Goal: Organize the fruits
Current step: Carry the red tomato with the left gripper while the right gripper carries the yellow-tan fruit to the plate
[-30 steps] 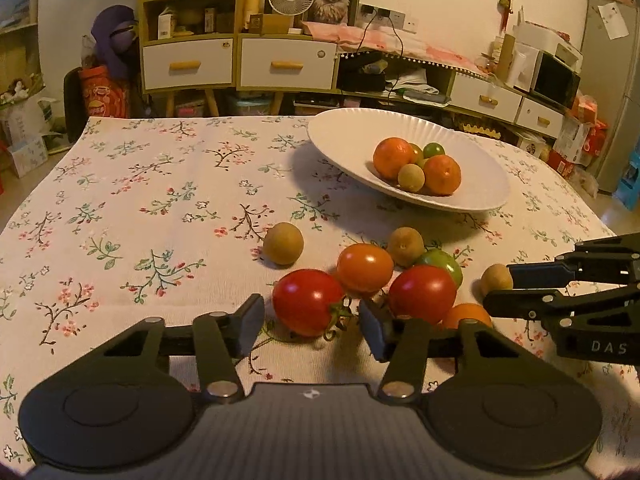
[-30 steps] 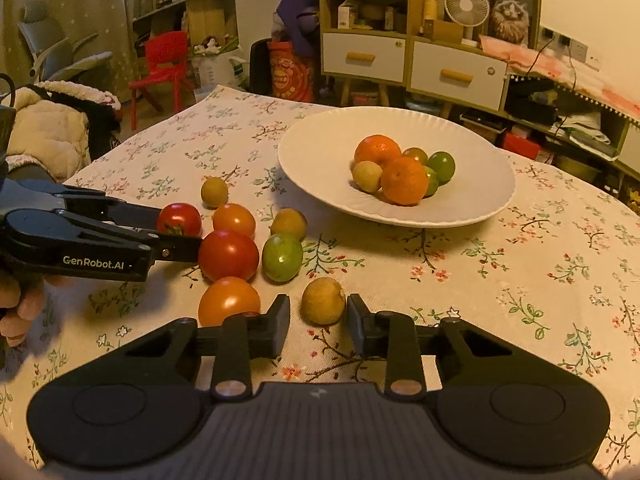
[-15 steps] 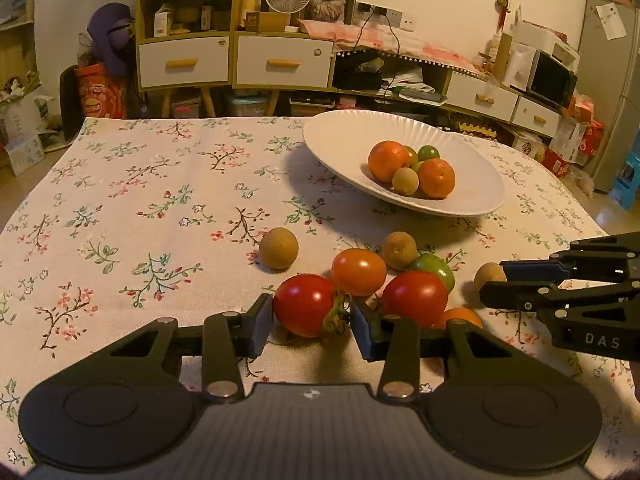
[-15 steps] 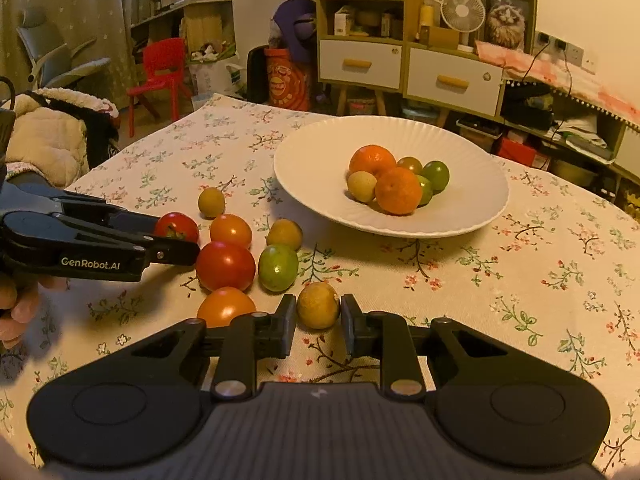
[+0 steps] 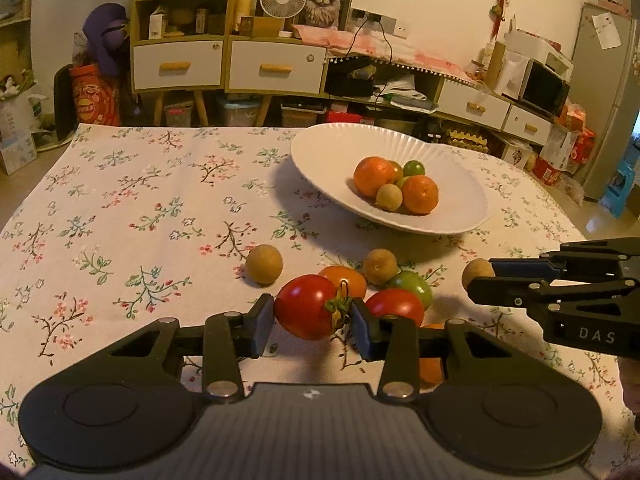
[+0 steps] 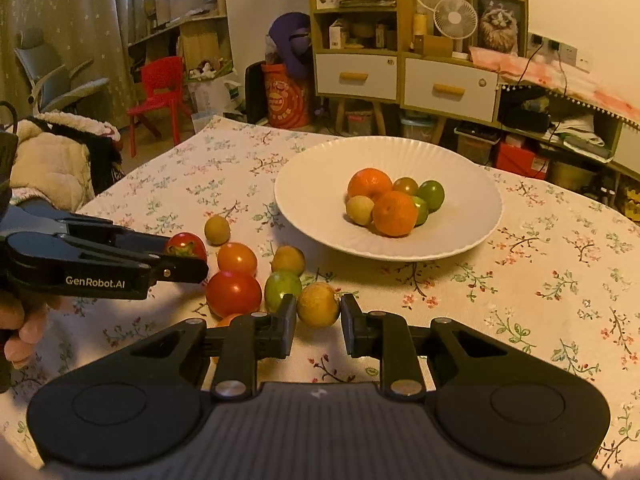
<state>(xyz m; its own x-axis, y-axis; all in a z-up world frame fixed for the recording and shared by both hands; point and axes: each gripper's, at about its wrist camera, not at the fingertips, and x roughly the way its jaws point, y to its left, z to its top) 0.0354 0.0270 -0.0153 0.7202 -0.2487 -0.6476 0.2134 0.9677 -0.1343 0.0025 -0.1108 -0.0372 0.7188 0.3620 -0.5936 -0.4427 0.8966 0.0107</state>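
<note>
My left gripper (image 5: 312,320) is shut on a red tomato (image 5: 306,306) with a green stalk, close over the flowered cloth. My right gripper (image 6: 318,314) is shut on a small yellow-brown fruit (image 6: 318,304). From the left wrist view the right gripper (image 5: 476,284) comes in at the right edge with that fruit (image 5: 476,272) at its tip. Loose on the cloth lie another red tomato (image 5: 396,306), an orange tomato (image 5: 344,278), a green tomato (image 5: 412,284) and two brown fruits (image 5: 264,263). The white plate (image 5: 332,160) holds two oranges (image 5: 374,176) and small green and yellow fruits.
The plate (image 6: 472,216) stands toward the far right of the table. Bare cloth (image 5: 120,208) spreads to the left. Behind the table are cabinets with drawers (image 5: 276,66), fans and clutter; a red chair (image 6: 160,88) stands on the floor. A hand (image 6: 20,328) holds the left gripper.
Both grippers closed: the left one's jaws came in on the red tomato, the right one's on the yellow-brown fruit. Neither hand shifted much.
</note>
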